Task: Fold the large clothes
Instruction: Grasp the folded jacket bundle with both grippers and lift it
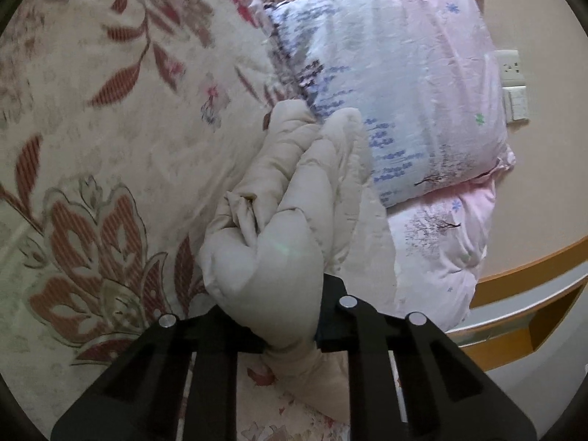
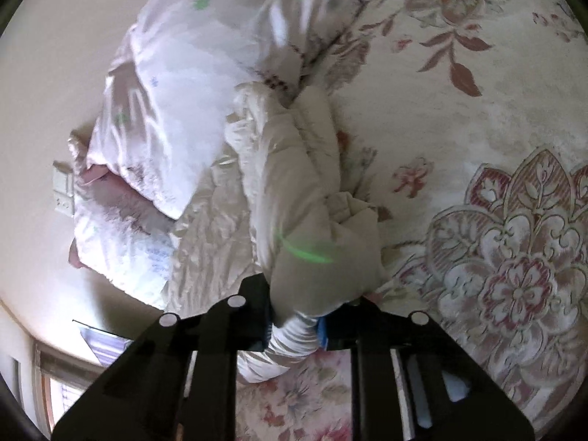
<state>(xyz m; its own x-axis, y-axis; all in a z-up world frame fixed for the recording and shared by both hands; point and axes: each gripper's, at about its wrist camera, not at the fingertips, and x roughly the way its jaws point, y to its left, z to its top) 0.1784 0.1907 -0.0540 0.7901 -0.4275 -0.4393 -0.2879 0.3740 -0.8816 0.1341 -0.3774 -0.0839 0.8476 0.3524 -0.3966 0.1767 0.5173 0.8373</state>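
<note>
Each camera sits just behind its own black two-finger gripper, looking forward and slightly down, close over a bed. Both views share the puffy beige quilted garment (image 1: 294, 198) (image 2: 301, 191), the cream floral bedspread (image 1: 110, 147) (image 2: 477, 147) and the pale pink printed pillows (image 1: 404, 84) (image 2: 183, 92), seen from opposite sides.

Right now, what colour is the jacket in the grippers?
Plain beige, quilted jacket; clearest in the left wrist view.

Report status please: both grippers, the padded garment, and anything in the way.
Left gripper shut on beige padded garment. Right gripper shut on same garment. Pillows close behind it on floral bedspread.
</note>
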